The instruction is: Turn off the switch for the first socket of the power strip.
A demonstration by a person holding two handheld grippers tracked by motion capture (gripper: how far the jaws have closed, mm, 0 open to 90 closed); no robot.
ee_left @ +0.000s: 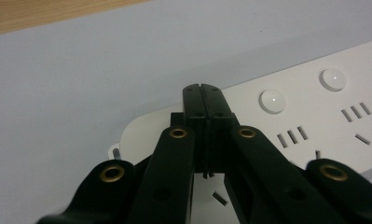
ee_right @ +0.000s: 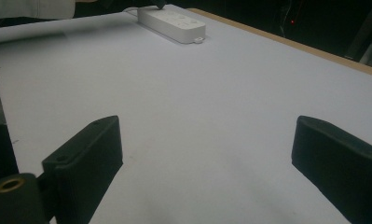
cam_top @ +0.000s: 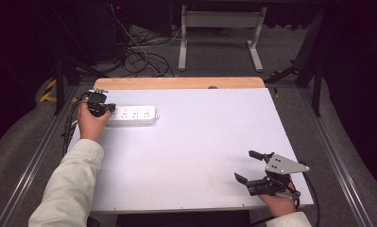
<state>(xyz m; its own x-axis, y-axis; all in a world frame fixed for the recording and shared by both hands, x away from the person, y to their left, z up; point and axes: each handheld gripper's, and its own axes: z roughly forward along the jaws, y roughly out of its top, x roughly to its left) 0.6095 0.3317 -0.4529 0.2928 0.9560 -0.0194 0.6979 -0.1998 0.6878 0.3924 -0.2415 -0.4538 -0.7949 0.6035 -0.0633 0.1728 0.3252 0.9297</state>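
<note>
Left gripper (cam_top: pixel 106 108): jaws pressed together with nothing between them, tips over the near end of the power strip.
Power strip (cam_top: pixel 134 115): white, lying flat on the table, directly under the left gripper and stretching away to its right; round buttons (ee_left: pixel 272 101) and socket slots sit just right of the closed tips.
Right gripper (cam_top: pixel 250 166): jaws spread wide, holding nothing, bare table (cam_top: pixel 200 142) between them.
Power strip from the right gripper: far ahead, well apart.

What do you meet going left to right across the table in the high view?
left gripper → white power strip → bare white tabletop → right gripper
</note>
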